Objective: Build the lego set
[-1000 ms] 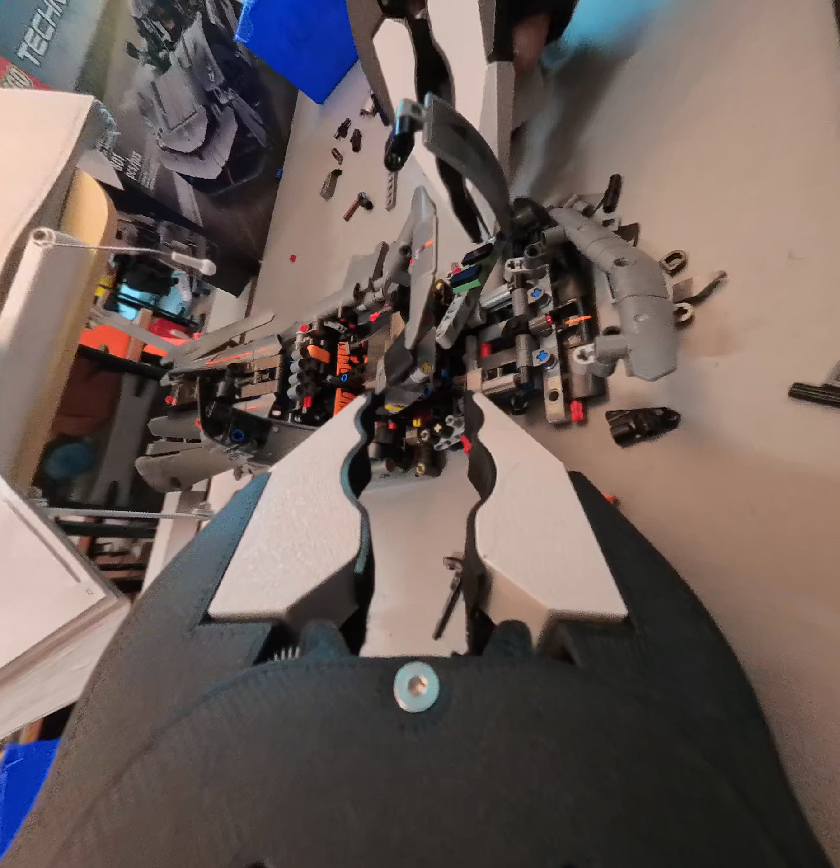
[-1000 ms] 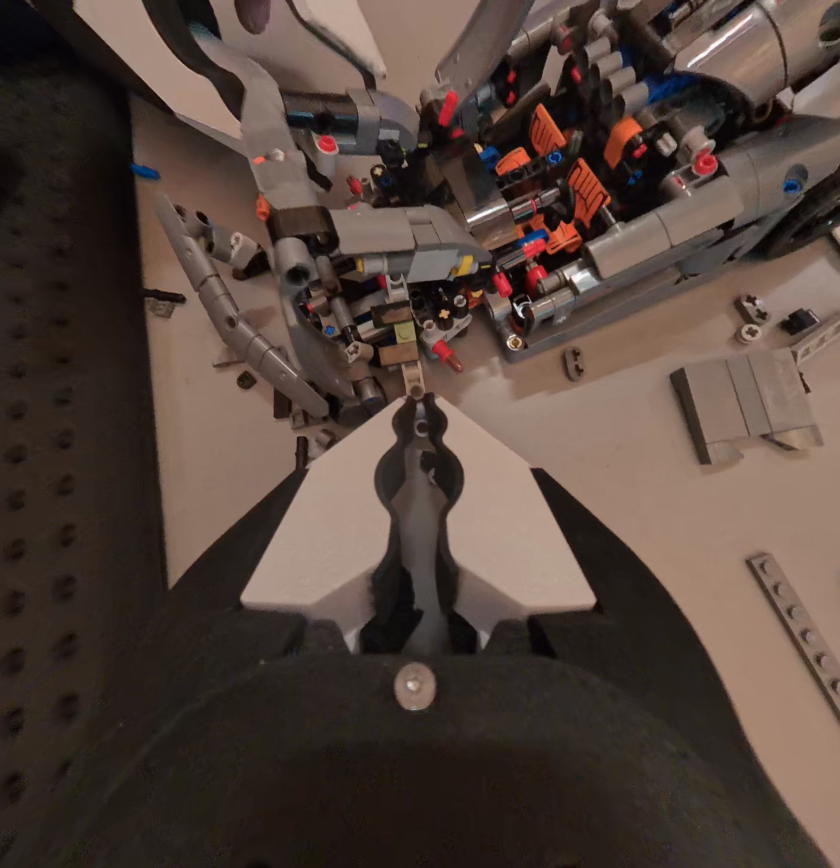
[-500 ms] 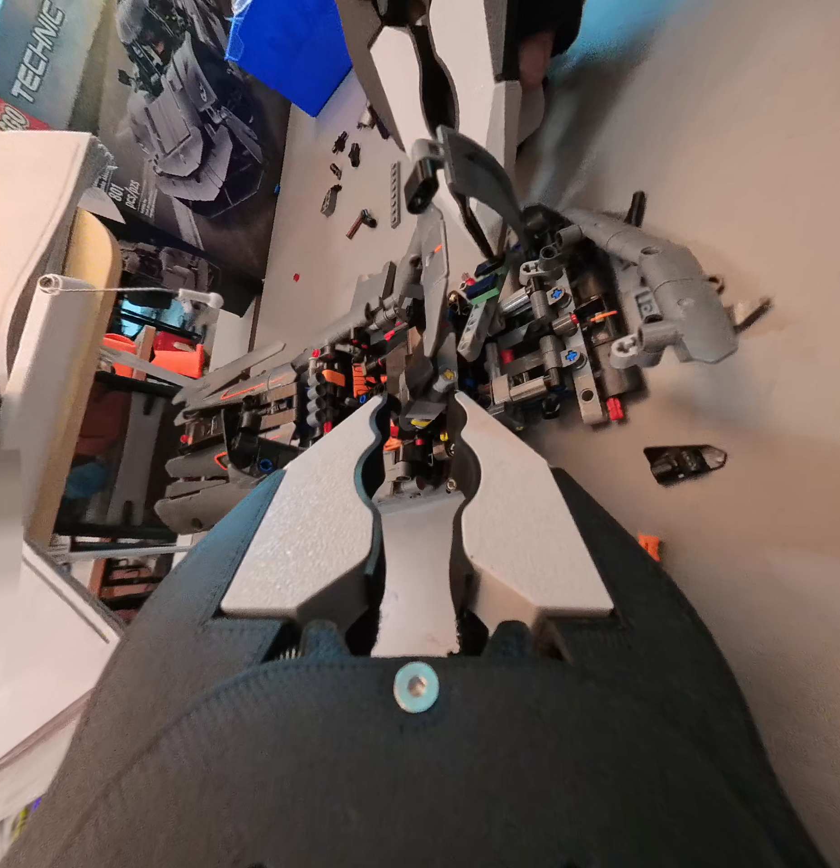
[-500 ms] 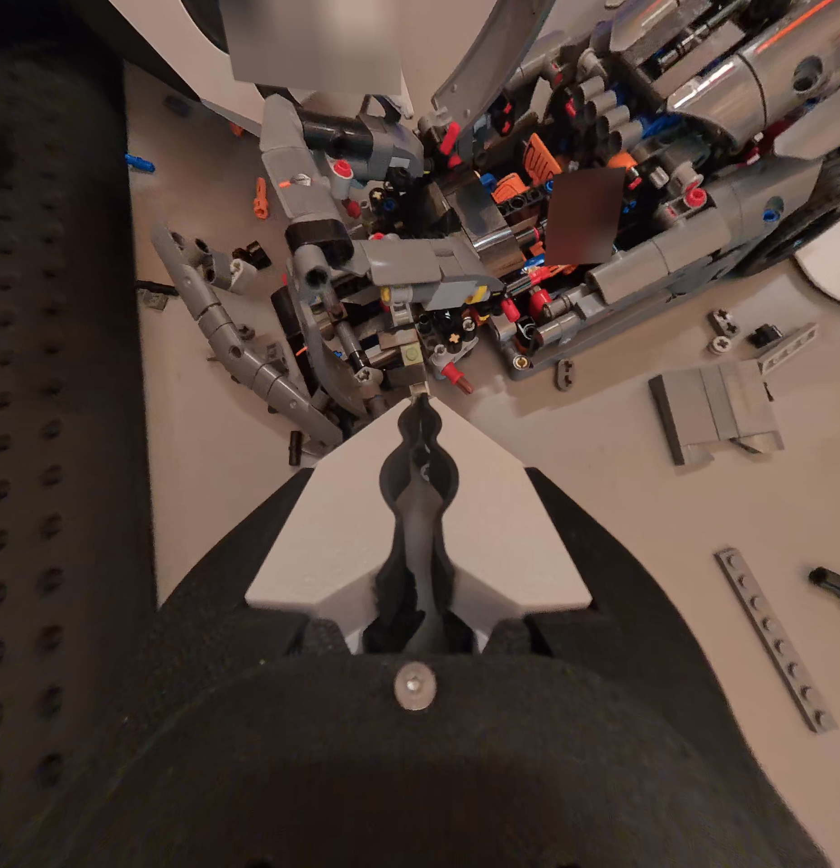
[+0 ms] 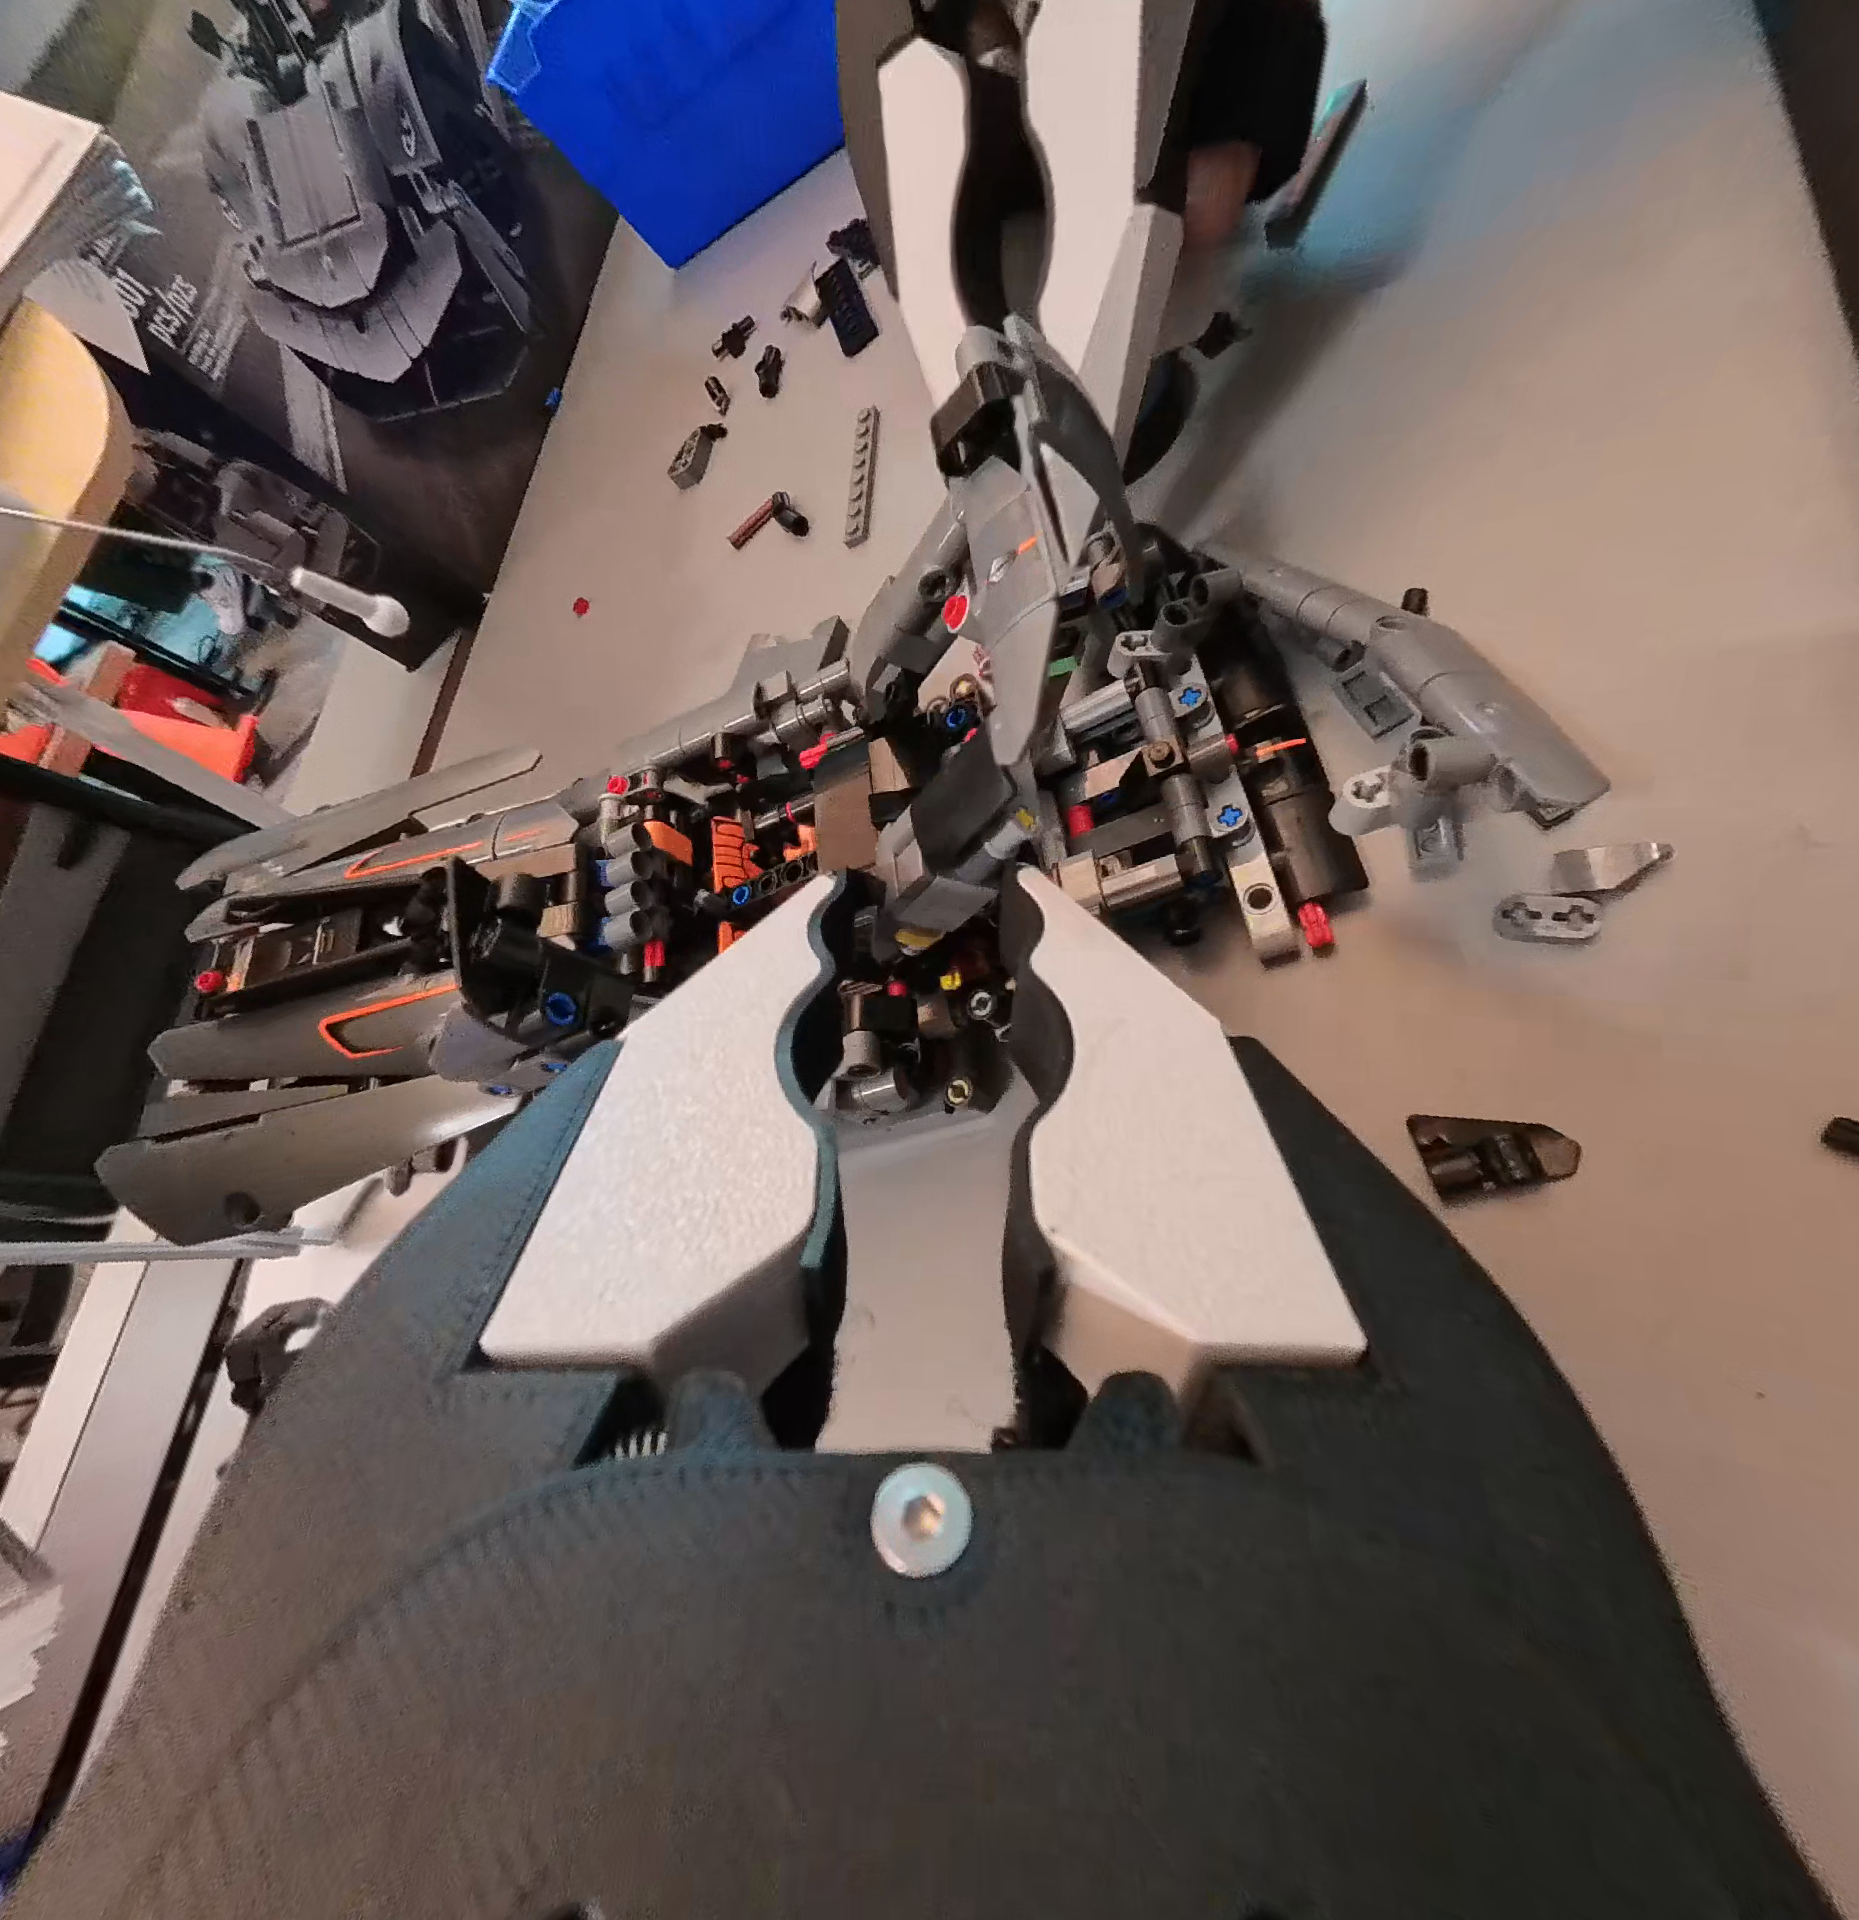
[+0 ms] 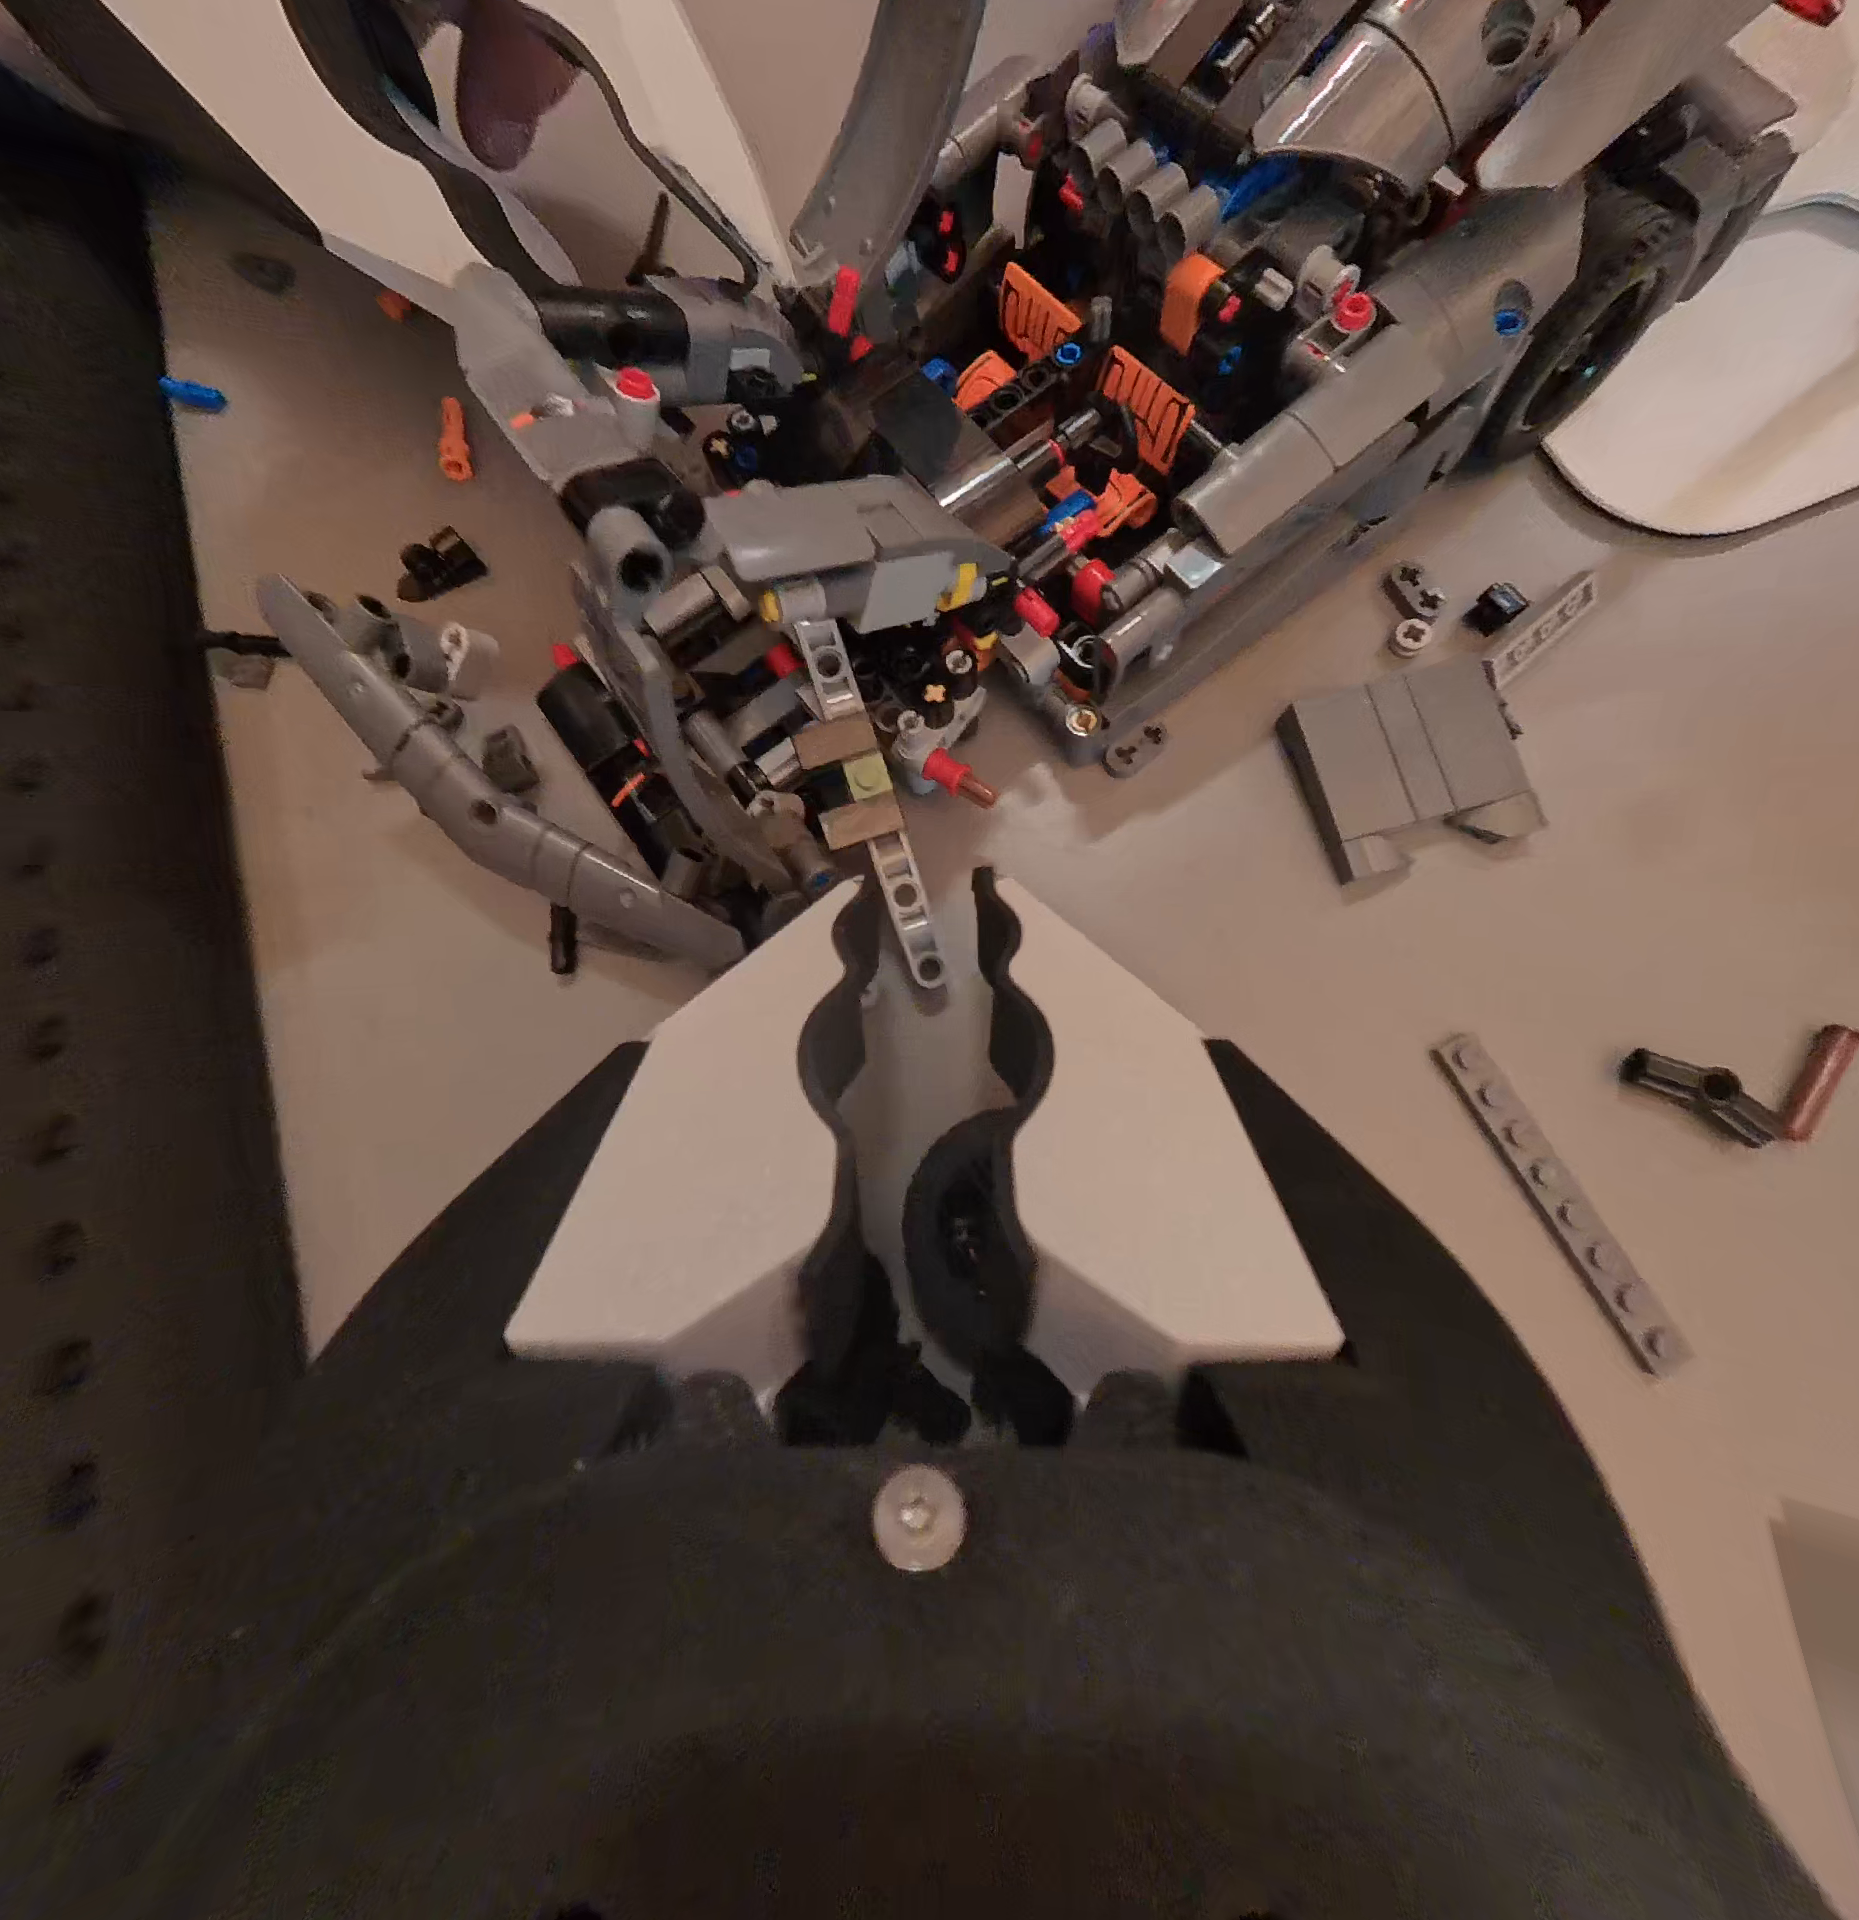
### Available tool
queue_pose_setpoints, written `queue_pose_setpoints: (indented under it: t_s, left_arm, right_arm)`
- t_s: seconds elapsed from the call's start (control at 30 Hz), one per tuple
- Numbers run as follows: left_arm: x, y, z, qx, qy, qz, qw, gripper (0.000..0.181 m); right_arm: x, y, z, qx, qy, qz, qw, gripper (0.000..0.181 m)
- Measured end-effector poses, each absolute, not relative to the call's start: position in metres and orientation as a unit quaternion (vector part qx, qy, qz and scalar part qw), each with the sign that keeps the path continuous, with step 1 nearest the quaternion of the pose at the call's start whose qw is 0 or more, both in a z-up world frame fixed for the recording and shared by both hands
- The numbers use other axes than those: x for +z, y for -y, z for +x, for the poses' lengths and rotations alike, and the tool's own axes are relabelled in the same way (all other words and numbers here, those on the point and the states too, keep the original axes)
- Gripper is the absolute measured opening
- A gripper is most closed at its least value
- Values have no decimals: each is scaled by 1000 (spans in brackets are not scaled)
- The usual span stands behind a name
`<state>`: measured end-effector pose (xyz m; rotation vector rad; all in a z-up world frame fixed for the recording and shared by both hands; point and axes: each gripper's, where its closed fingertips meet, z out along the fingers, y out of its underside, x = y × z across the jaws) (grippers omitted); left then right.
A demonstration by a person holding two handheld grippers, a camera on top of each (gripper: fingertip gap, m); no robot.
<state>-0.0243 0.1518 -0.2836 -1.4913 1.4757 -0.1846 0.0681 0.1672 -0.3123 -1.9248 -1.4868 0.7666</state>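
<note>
Left wrist view: a pale table [image 5: 1527, 416] carries the half-built grey Lego car [image 5: 696, 862], a blue bin [image 5: 686, 104] and the set's box [image 5: 312, 260] behind it. The left gripper [image 5: 920, 894], jaws apart, straddles the car's near end. The right gripper [image 6: 920, 894], jaws slightly parted, brackets a thin grey beam [image 6: 909, 904] on the car. Beside the car lie one grey panel [image 6: 1413, 758] and one long studded plate [image 6: 1559, 1205].
</note>
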Motion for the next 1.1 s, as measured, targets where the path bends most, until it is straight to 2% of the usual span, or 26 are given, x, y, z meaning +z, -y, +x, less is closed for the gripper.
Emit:
queue_pose_setpoints:
  t_s: [0.13, 0.23, 0.4, 0.5, 0.63, 0.83, 1.1]
  left_arm:
    - [-284, -152, -25, -85, -604, -616, 498, 24]
    - [-285, -150, -26, -83, -606, -614, 498, 24]
    - [-284, -149, -29, -77, -612, -613, 493, 26]
    - [-284, -147, -42, -47, -623, -619, 477, 32]
    - [-296, -134, -52, -54, -646, -628, 431, 31]
    - [-319, -123, -47, -65, -673, -630, 382, 37]
    - [-327, -138, -52, -41, -659, -645, 385, 26]
  right_arm:
    - [-323, -167, 68, 268, 578, -719, 278, 21]
    - [-326, -164, 65, 259, 592, -712, 275, 7]
    - [-325, -166, 63, 256, 594, -709, 281, 6]
    - [-316, -165, 63, 255, 603, -695, 298, 6]
    - [-304, -167, 59, 246, 625, -666, 324, 5]
    - [-306, -162, 58, 230, 678, -630, 302, 5]
    - [-307, -163, 43, 217, 728, -586, 281, 5]
